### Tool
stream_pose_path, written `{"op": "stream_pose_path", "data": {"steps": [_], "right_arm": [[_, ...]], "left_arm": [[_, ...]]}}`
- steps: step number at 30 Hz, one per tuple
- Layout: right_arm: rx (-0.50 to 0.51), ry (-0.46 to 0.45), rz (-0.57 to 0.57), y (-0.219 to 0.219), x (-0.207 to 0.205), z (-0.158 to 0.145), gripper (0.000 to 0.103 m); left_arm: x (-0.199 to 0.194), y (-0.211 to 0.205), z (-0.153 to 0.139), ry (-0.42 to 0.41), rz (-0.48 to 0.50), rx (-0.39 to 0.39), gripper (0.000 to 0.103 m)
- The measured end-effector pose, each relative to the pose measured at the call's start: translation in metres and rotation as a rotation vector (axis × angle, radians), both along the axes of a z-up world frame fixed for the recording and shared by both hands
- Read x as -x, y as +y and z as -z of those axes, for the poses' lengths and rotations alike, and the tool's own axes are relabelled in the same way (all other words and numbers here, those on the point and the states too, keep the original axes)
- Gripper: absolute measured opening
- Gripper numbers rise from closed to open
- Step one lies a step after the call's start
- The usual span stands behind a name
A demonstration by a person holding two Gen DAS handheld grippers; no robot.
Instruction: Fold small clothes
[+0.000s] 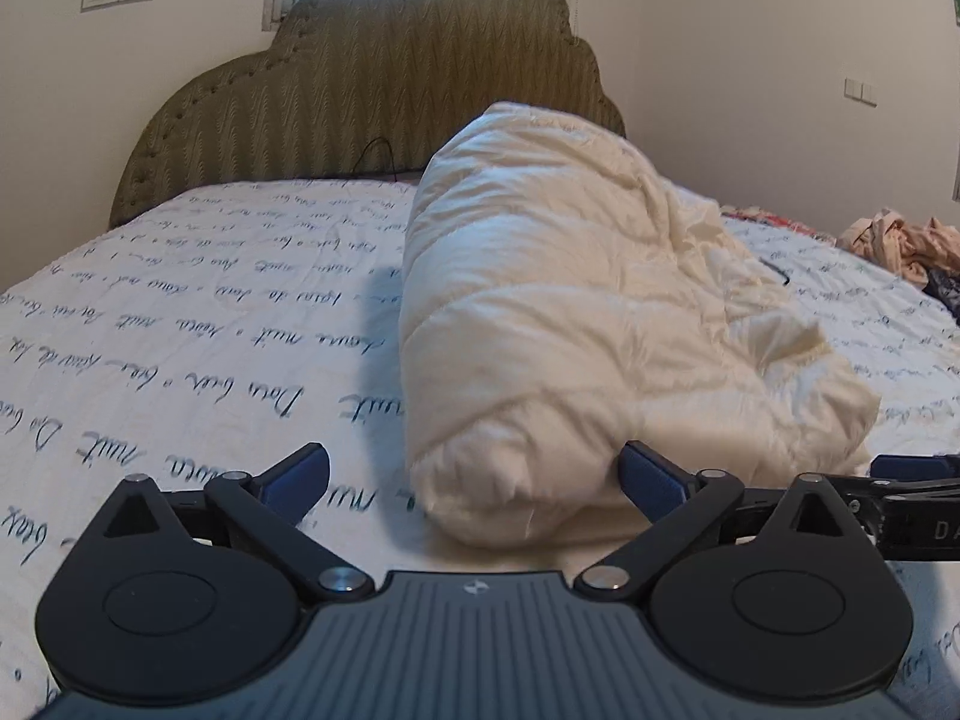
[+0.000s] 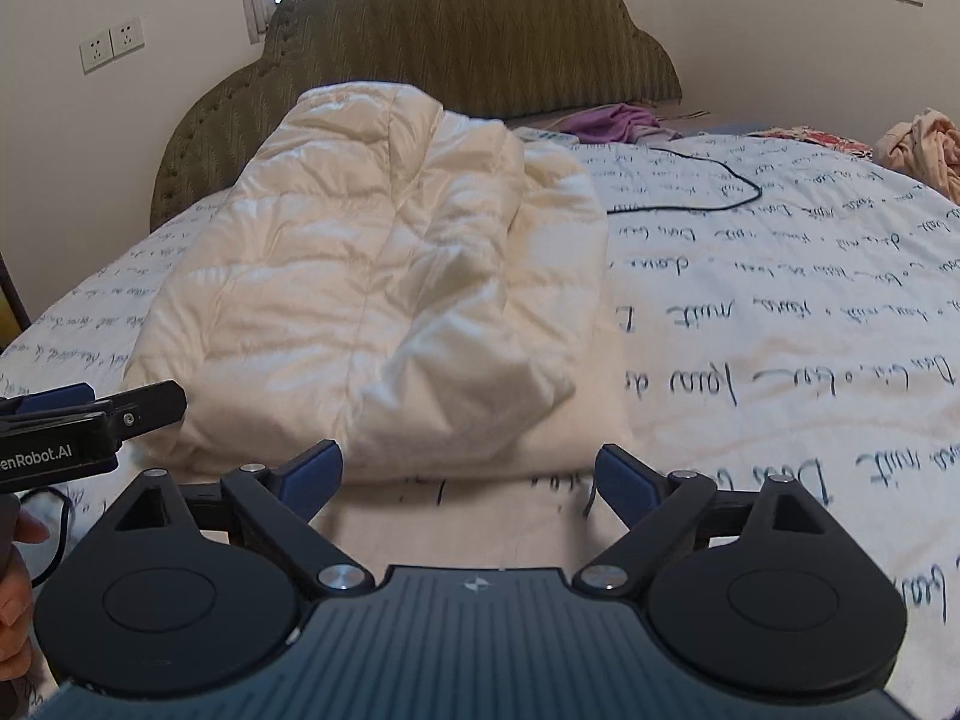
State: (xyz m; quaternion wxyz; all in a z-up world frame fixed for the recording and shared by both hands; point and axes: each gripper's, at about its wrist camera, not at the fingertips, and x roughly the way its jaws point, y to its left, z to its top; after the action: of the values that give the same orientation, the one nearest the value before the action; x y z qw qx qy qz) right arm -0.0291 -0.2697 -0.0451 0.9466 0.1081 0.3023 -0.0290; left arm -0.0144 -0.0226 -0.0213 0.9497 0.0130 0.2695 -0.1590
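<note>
A bed sheet (image 2: pixel 780 312) printed with cursive script, too blurred to be read, is spread under a cream quilted jacket (image 2: pixel 384 276) laid folded mid-bed; the left gripper (image 1: pixel 474 474), marked "enRobot.AI", and right gripper (image 2: pixel 471 474) are held spread wide, nothing grasped

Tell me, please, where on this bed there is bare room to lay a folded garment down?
The widest free patch is the script-printed sheet between the cream padded jacket and the headboard. Another lies between the jacket's other side and the black cable. It is crowded by the pink clothes pile and the purple garment.
</note>
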Motion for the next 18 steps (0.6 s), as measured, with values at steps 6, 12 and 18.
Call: {"op": "stream_pose_path", "data": {"steps": [6,12,18], "right_arm": [[-0.002,0.007,-0.034,0.015,0.011,0.004,0.098],[0.01,0.006,-0.058,0.025,0.016,0.002,0.102],[0.045,0.024,-0.033,0.024,0.018,0.009,0.103]], "left_arm": [[0.011,0.009,0.004,0.014,-0.014,-0.01,0.103],[0.016,0.012,0.003,0.03,-0.019,-0.011,0.103],[0.019,0.009,0.008,0.038,-0.012,-0.025,0.103]]}}
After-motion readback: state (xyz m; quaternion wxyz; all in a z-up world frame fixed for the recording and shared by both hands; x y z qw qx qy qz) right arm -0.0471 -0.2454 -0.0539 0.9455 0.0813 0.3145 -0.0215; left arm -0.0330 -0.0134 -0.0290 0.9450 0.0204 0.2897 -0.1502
